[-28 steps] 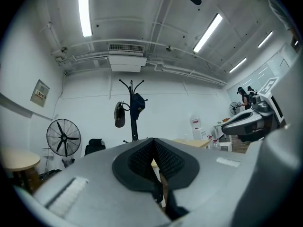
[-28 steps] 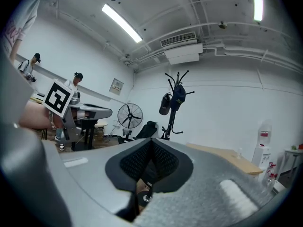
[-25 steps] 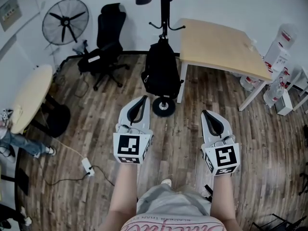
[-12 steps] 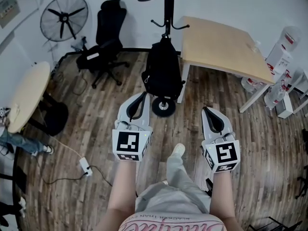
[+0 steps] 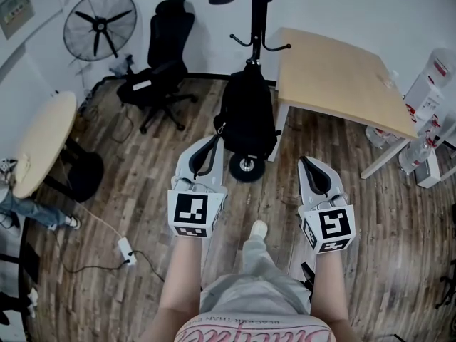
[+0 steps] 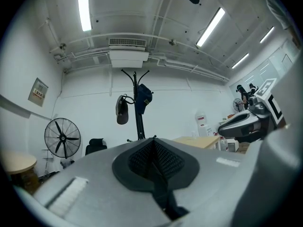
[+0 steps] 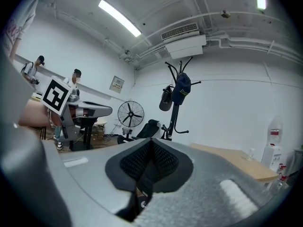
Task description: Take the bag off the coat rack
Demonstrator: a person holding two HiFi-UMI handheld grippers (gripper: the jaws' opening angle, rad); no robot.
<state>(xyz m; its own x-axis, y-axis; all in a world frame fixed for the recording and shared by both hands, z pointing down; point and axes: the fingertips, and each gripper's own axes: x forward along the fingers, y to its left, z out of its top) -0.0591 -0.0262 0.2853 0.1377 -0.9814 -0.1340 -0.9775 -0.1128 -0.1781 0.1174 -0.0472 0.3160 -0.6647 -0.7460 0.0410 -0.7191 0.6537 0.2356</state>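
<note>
Person and both claws have closed in on the coat rack (image 5: 257, 20).

Head view: bag (image 5: 247, 116) hangs on it, larger than before, just ahead of left claw (image 5: 212, 144); right claw (image 5: 308, 164) further off.

Left gripper view: jaws pressed together, empty; rack dead ahead.

Right gripper view: same, jaws together, nothing held.

Judgement: still approaching; claws must part before any grab.

In the head view the coat rack (image 5: 257, 20) runs off the top edge at 12 o'clock, and the bag (image 5: 247, 116) hides its lower pole. A person (image 5: 28, 212) at 9 o'clock is cut by the left edge. In the left gripper view the left gripper (image 6: 154, 140) covers the rack's lower half, bag included.
</note>
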